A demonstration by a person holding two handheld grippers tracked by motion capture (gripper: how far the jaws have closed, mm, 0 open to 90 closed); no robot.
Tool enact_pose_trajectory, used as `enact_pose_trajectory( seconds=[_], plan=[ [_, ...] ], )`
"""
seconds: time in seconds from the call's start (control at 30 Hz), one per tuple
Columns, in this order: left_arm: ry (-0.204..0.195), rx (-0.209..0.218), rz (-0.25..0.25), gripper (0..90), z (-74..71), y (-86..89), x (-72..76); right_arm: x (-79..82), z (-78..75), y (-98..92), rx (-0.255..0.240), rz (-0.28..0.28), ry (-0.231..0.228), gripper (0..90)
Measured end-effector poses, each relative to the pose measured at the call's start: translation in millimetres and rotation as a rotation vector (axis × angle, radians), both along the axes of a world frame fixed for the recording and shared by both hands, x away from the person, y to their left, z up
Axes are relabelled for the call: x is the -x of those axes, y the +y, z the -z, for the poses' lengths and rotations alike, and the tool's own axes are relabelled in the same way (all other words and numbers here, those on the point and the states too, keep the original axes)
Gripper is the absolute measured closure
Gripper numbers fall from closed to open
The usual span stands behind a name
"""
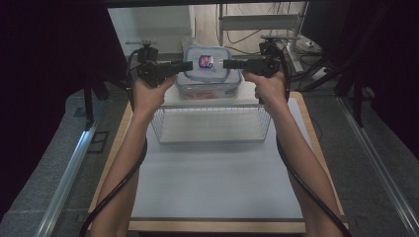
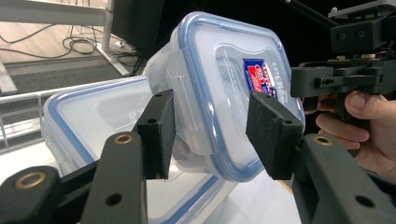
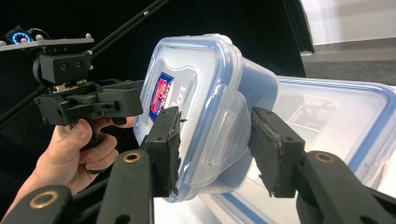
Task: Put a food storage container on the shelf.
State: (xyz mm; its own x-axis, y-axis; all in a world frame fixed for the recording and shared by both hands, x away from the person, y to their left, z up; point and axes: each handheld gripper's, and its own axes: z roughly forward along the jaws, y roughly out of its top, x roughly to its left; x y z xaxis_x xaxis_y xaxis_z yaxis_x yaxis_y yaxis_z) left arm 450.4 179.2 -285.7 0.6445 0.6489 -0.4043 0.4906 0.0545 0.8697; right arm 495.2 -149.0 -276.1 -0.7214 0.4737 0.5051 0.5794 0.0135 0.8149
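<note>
Containers sit stacked at the far end of the surface (image 1: pixel 217 187), behind a wire basket (image 1: pixel 211 124). The small lidded container (image 1: pixel 207 63), blue-rimmed with a red and blue label, is tipped up above the large lidded container (image 1: pixel 210 88). The left hand-held gripper (image 1: pixel 187 65) and right hand-held gripper (image 1: pixel 228 63) each straddle an opposite side latch of the small one, jaws part open; whether the pads press on it I cannot tell.
</note>
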Motion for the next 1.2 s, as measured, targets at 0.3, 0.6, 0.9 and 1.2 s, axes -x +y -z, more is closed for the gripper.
enact_pose_trajectory(
  seconds=[0.3,0.6,0.9,1.2],
  plan=[
    [0.035,0.029,-0.006,42.9,4.6,-5.7,-4.5,-4.1,-3.6,5.0,0.036,0.058,-0.048,49.3],
    [-0.028,-0.003,-0.042,38.2,-3.8,-3.4,4.9,-4.0,-4.5,8.2,0.092,0.124,-0.134,45.0],
    [-0.113,-0.072,-0.033,45.0,-4.0,3.2,28.0,20.6,-17.9,-6.5,0.182,0.148,-0.259,78.9],
    [-0.175,-0.142,-0.024,25.3,15.9,-0.5,62.5,59.9,5.0,7.7,0.303,0.035,-0.327,89.6]
  ],
)
